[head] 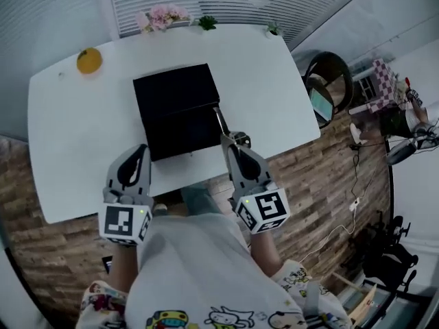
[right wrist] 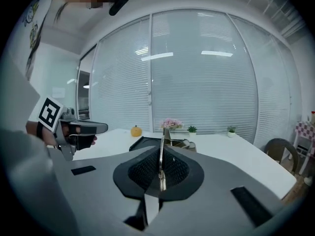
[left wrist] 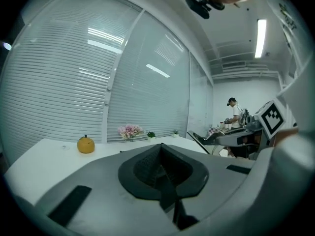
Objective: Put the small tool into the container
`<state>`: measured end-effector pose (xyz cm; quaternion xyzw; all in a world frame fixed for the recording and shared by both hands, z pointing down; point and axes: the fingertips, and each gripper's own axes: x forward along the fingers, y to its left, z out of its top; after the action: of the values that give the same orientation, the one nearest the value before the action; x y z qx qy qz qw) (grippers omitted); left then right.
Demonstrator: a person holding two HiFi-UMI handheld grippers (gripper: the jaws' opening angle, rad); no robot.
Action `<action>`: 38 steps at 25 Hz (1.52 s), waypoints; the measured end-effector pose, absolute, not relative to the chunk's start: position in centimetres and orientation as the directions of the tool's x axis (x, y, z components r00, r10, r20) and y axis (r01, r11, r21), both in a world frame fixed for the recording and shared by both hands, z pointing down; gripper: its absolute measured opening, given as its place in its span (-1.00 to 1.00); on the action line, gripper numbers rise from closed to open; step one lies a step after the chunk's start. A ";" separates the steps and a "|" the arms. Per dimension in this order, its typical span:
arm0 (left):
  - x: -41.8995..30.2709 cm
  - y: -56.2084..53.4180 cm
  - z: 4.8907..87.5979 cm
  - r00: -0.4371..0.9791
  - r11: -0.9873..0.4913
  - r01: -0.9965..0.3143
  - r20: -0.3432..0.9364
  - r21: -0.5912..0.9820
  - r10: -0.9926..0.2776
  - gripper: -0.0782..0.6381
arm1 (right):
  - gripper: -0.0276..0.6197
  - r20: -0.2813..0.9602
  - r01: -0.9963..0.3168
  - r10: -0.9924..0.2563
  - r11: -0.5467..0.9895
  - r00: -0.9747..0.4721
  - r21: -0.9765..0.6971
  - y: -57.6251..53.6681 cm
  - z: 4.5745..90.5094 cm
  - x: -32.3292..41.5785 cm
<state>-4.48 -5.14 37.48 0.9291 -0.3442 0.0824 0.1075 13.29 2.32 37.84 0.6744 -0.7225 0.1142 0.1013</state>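
On right hand-held gripper (head: 233, 141): square-marker cube (head: 264, 211) | jaws clamp small tool (head: 220, 118)

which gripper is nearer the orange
Left. The left gripper is off the front left corner of the container, toward the orange; the right gripper is off its front right corner.

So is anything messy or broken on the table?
No, nothing stands out. The black container sits flat on the white table, the orange fruit is whole, and the right gripper holds the small tool.
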 end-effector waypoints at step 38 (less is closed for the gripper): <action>-2.1 -10.0 37.5 0.466 -0.464 -0.883 0.255 0.070 -0.848 -0.77 | -0.91 0.295 -0.884 -0.836 0.461 -0.462 -0.076 -9.1 38.2 16.4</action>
<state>-2.08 -9.99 37.54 0.8506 -0.5086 0.0923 0.0962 16.42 -9.15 38.20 0.5074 -0.8478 0.1097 0.1086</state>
